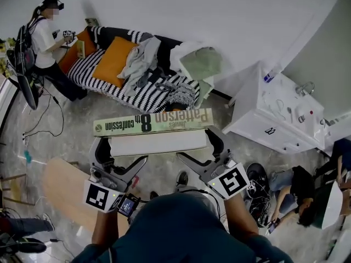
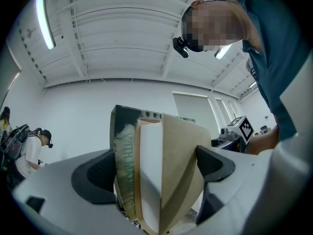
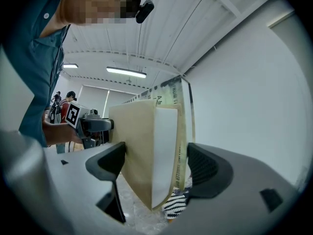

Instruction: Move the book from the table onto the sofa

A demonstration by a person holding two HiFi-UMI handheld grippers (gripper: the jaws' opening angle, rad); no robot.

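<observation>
Grey floor lies open between the wooden table [image 1: 61,193] and the striped sofa [image 1: 94,73], and the book [image 1: 153,123] hangs over it, clear of the table but not yet on the sofa. The left claw [image 1: 112,158] pinches one end of the book and the right claw [image 1: 205,153] the other. The lift looks done; carry and set-down remain. An orange cushion [image 1: 112,59] and heaped clothes [image 1: 140,59] crowd the seat, a white cabinet [image 1: 263,114] stands to the right of the sofa, and a person [image 1: 44,40] stands at the sofa's left end.
</observation>
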